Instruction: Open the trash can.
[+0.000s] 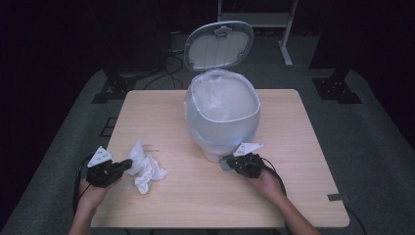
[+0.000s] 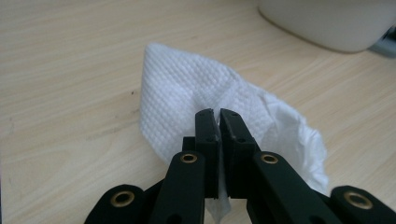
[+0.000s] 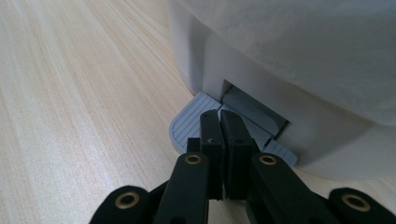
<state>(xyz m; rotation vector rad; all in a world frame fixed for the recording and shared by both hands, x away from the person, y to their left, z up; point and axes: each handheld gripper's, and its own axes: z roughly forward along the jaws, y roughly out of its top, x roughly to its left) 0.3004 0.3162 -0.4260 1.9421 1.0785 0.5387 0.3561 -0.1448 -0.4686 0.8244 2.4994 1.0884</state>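
Note:
A crumpled white paper tissue (image 1: 148, 171) lies on the left part of the wooden table (image 1: 195, 200). My left gripper (image 1: 128, 165) is shut on its near edge; in the left gripper view the tissue (image 2: 177, 93) spreads beyond the closed left gripper (image 2: 217, 112), and a strip of it shows between the jaws. A white pedal bin (image 1: 222, 117), lined with a clear bag, stands mid-table with its lid (image 1: 219, 45) up. My right gripper (image 1: 229, 163) is shut, with nothing between its jaws. In the right gripper view my right gripper (image 3: 218, 113) rests its tips on the bin's grey ribbed pedal (image 3: 187, 126).
The bin's base (image 2: 327, 23) stands close behind the tissue in the left gripper view. A small grey tab (image 1: 337, 198) sits at the table's right front edge. Cables and stand legs lie on the dark floor beyond the table.

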